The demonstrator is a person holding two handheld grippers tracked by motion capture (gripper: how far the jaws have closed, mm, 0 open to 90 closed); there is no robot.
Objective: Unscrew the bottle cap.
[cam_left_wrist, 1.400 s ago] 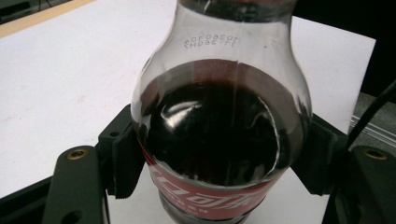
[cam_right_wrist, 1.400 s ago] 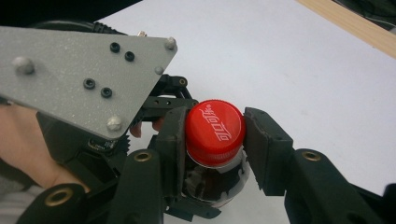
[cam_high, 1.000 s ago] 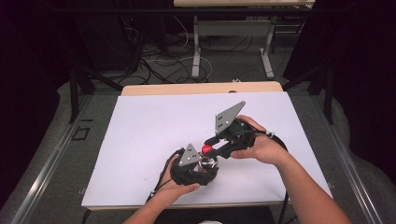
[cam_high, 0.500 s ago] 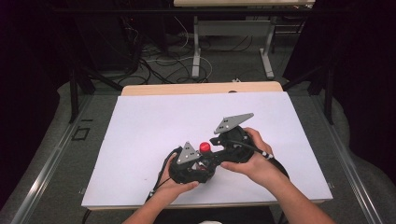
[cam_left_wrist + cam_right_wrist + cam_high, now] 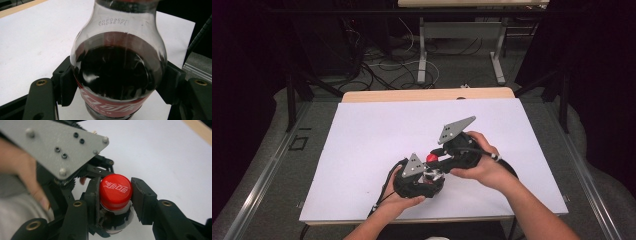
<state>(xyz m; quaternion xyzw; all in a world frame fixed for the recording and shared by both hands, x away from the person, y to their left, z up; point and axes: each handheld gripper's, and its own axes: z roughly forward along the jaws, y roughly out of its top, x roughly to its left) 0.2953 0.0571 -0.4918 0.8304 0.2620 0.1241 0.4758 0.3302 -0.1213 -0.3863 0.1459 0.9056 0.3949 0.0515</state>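
Observation:
A cola bottle (image 5: 117,67) with dark drink and a red label stands on the white table, its red cap (image 5: 115,191) on top. My left gripper (image 5: 119,85) is shut on the bottle's wide body, one ribbed pad (image 5: 66,85) pressed to each side. My right gripper (image 5: 116,195) comes at the neck from the right and is shut on the cap, with both pads (image 5: 142,200) against it. In the high view the cap (image 5: 431,158) shows red between the left gripper (image 5: 419,175) and the right gripper (image 5: 439,162), near the table's front middle.
The white table top (image 5: 377,135) stretches wide to the left and back of the hands. A wooden strip (image 5: 427,95) edges its far side. Beyond stand a table frame (image 5: 422,50) and floor cables (image 5: 382,65). The left gripper's grey plate (image 5: 57,147) sits close above the cap.
My right gripper has moved down and left toward the left gripper and has come in around the red cap. The left gripper and the bottle have stayed in place.

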